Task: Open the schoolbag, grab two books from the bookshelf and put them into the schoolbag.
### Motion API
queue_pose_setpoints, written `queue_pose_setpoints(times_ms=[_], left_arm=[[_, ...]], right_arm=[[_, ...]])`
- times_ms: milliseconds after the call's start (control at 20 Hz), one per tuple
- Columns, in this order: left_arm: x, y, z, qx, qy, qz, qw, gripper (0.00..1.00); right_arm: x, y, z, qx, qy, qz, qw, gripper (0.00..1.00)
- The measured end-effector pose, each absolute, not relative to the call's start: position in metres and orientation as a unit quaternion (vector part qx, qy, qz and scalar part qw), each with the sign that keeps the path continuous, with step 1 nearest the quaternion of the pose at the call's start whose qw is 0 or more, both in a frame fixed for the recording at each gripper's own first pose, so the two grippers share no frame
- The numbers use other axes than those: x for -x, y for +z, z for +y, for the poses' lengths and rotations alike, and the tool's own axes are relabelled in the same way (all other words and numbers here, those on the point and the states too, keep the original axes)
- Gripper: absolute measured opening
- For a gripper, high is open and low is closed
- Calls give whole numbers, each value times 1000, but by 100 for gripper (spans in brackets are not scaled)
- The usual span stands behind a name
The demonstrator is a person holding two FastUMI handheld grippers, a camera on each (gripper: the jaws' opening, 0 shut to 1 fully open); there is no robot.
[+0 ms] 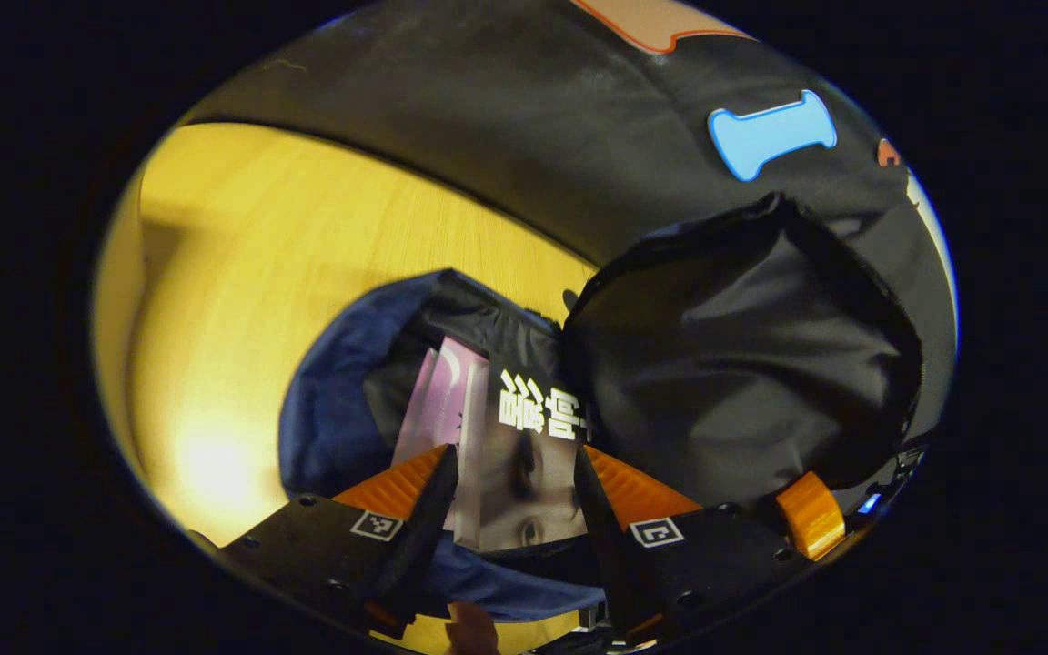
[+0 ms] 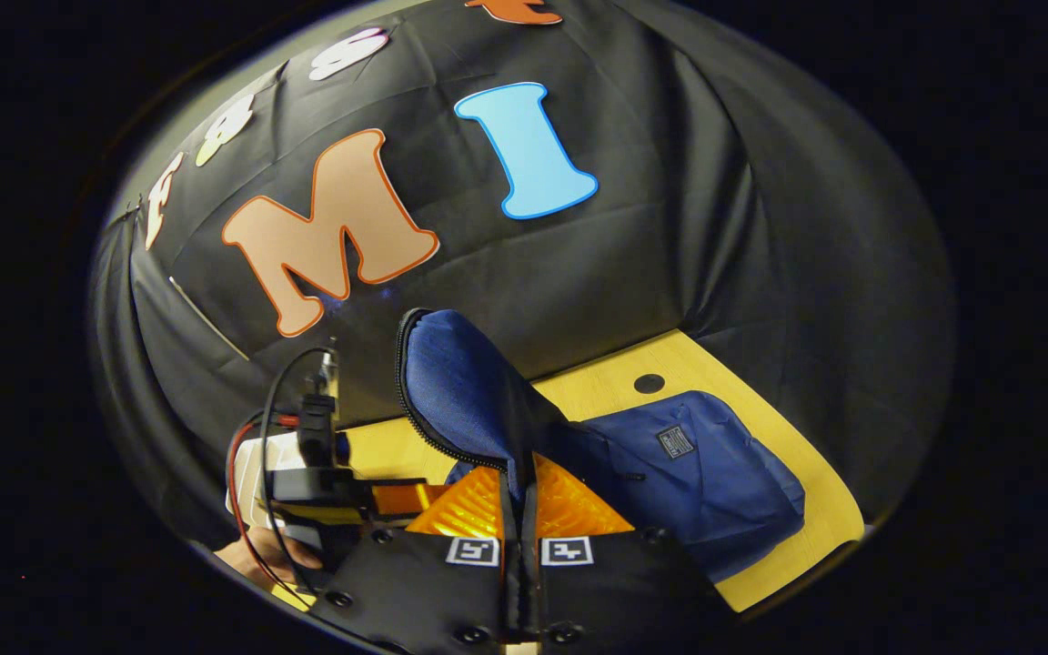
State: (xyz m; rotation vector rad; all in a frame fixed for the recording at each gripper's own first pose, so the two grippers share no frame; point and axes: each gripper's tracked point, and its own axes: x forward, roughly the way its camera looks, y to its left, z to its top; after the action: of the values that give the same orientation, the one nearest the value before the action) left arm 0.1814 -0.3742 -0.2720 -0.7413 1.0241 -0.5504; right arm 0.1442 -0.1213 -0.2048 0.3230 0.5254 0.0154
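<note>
In the left gripper view, the yellow wooden worktop (image 1: 242, 300) fills the nine o'clock side. At the centre lies the blue schoolbag (image 1: 324, 409), its mouth open toward the camera. Inside the opening a purple book (image 1: 438, 396) is tucked at about ten o'clock from a second book (image 1: 524, 455), the one with a face printed on its cover. The left tongs (image 1: 513, 496) stand at six o'clock, spread, with this second book between the fingers; whether both fingers press on it I cannot tell. At three o'clock the bag's dark-lined flap (image 1: 742, 364) is lifted up and away from the opening.

In the right gripper view, the other gripper's body with its cables shows at eight o'clock. At the centre the right tongs (image 2: 520, 509) are pressed together, pinching the zip edge of the flap (image 2: 460, 391) and holding it up. The body of the schoolbag (image 2: 697, 482) lies on the worktop (image 2: 806, 491) toward four o'clock.

I judge the step in hand to be the second book going into the bag, late in the task. The next move calls for pushing the book fully down beside the purple one, letting it go, and drawing the left tongs straight out while the flap is held high.
</note>
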Motion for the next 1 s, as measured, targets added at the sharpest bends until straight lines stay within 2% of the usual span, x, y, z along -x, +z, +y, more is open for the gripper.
queue_pose_setpoints(times_ms=[350,500,550,700,750,850,900,950,1000], left_arm=[[-183,-231,-298,297,-223,409,834,75],[-181,-204,-268,276,-200,358,869,75],[-180,-195,-259,268,-197,342,879,75],[-165,-177,-237,223,-189,319,901,75],[-164,-170,-228,203,-181,305,912,81],[-159,-161,-210,156,-163,279,933,81],[-153,-155,-199,132,-154,271,941,75],[-150,-150,-190,113,-145,262,948,75],[-145,-144,-182,101,-135,254,952,82]], right_arm=[[-141,-209,-111,-141,7,263,954,3],[-138,-212,-107,-122,4,263,957,1],[-135,-212,-106,-116,4,264,957,5],[-132,-214,-98,-100,8,267,959,4],[-131,-216,-94,-97,11,266,959,4],[-126,-219,-87,-91,14,273,958,10],[-124,-219,-84,-92,18,274,957,21],[-125,-221,-75,-95,24,274,957,21],[-123,-220,-69,-96,29,273,957,31]])
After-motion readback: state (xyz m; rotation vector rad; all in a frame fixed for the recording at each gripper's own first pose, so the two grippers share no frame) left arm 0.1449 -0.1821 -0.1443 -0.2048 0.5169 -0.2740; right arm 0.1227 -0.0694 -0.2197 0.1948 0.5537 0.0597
